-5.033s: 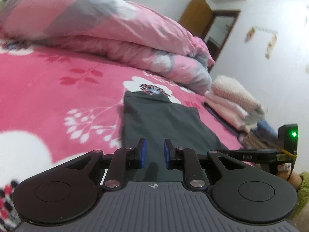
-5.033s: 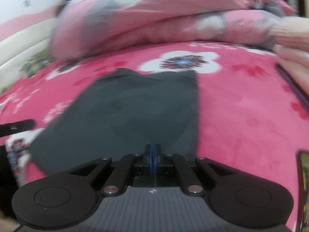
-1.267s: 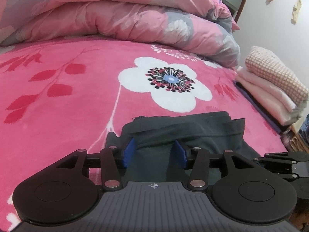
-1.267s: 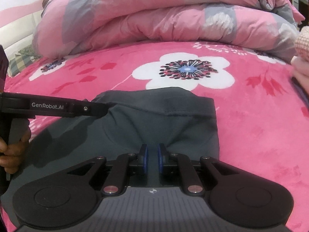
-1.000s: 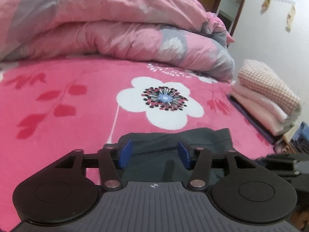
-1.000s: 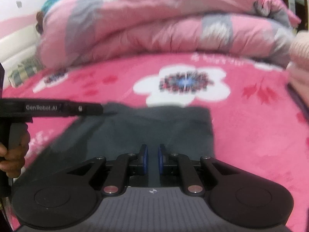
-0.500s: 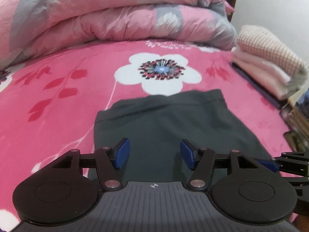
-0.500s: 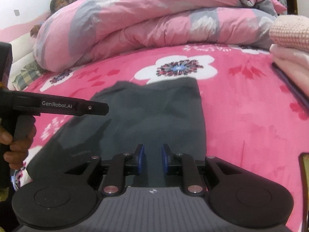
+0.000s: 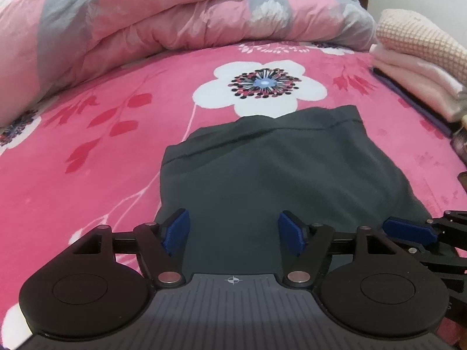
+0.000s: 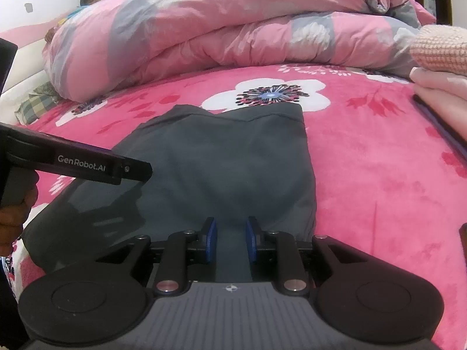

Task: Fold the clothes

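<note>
Dark grey folded garment (image 9: 271,175) flat on pink floral bedspread (image 9: 87,160): w/ left gripper (image 9: 233,233) opening wide & right gripper (image 10: 230,240) parting narrowly, both empty, you should grip near-edge corners evenly before next fold.

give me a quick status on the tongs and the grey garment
Left tongs opening, nothing gripped. Right tongs opening, nothing pinched. Grey garment folded flat on the pink bedsheet. Nothing in the way; folded stack off to the right.
</note>
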### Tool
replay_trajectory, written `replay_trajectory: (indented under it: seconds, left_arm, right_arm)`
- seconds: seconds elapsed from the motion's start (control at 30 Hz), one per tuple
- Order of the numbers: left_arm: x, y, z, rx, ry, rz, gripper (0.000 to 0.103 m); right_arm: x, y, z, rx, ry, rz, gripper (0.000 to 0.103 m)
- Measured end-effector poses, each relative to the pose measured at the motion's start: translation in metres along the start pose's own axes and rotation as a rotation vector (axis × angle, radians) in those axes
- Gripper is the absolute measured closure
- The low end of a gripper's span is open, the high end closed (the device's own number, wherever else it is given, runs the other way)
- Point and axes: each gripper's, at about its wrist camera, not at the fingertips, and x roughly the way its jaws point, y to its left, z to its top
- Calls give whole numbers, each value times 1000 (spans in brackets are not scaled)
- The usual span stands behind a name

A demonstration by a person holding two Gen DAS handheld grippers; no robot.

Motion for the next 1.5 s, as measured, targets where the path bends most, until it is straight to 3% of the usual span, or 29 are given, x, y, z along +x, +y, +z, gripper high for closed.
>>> replay_trajectory:
  seconds: [0.23,1.1,1.5]
  left_arm:
    - [2,-4,-2,18,11,29,28]
    - [7,-7,-8,30,32,76,16]
    - [5,-9,-8,28,50,118,4]
  right_arm:
    - [1,2,-2,-8,-11,9,69]
    - [3,5,-10,-25,-43,2,68]
    - [2,4,-12,-33,-46,1,68]
